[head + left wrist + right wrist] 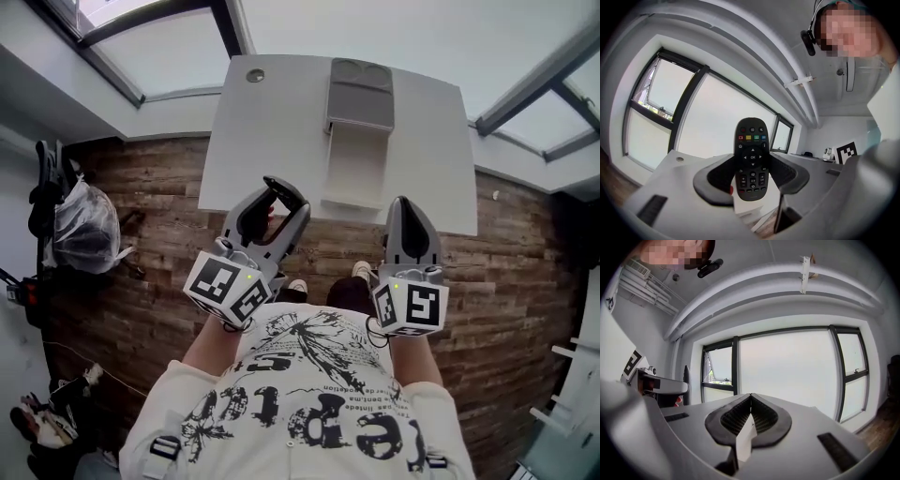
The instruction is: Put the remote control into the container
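So here we've got the remote control [751, 157] pinched in the left gripper [281, 194]. In the left gripper view its two jaws sit partly open, one padded face pressed against each long side of the remote, which stands button-side toward the camera with the coloured keys up top. It's off the table, held in the air at the near edge of the white table [253, 141], and well apart from the grey container [359, 94], which sits toward the far side of the tabletop with a paler panel running from it toward us. The right gripper [405, 208] is just beside the left one, also at the near table edge. Its jaws are pressed together at the tips with nothing between them. Below us there's a wood plank floor [159, 234], with a plastic bag [84, 225] off to the left.
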A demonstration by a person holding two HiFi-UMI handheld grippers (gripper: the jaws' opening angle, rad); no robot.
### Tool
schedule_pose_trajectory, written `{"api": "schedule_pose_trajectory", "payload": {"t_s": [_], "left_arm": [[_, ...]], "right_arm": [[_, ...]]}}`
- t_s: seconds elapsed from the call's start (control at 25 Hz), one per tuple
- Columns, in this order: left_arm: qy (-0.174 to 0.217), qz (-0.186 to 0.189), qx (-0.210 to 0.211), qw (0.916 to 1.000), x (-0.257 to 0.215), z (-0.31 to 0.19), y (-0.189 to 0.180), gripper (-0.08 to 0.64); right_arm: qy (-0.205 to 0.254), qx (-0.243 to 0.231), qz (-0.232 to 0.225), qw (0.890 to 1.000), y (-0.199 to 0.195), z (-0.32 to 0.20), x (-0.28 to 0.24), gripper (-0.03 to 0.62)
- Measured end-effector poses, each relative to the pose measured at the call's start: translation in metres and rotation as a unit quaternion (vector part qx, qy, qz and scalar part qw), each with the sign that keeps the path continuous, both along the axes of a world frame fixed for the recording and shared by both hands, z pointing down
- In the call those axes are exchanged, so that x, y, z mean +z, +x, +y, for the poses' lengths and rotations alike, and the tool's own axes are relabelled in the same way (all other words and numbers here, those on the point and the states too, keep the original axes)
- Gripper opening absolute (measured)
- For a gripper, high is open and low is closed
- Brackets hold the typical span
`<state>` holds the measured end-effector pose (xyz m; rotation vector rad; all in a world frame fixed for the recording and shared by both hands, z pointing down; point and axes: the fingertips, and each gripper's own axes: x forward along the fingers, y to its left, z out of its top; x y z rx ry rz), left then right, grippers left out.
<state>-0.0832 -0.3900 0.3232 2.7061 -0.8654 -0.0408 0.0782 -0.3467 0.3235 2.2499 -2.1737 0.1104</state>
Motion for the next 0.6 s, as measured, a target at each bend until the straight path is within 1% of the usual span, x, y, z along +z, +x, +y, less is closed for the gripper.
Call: {"api": "schedule_pose_trajectory", "payload": {"t_s": [0.12,0.24,0.36,0.48,0.6], "left_arm": [[0.002,-0.007,-0.016,0.9998,0.002,-0.012,0.007,0.235],[0.007,-0.012,-0.045,0.9989,0.0,-0.026,0.024,0.235],[0.005,-0.014,-0.072,0.9973,0.0,-0.035,0.051,0.235],[0.005,-0.02,-0.095,0.9952,0.002,-0.046,0.078,0.235],[-0.005,-0.021,-0.122,0.9923,0.01,-0.061,0.105,0.235]], "right_arm": [[0.003,-0.022,0.0,1.0,0.005,-0.022,0.004,0.003],[0.014,-0.051,0.012,0.999,0.018,-0.045,-0.001,0.003],[0.012,-0.077,0.005,0.997,0.046,-0.066,-0.001,0.003],[0.013,-0.104,0.011,0.994,0.07,-0.085,-0.003,0.003],[0.013,-0.13,0.007,0.991,0.094,-0.105,0.001,0.003]]}}
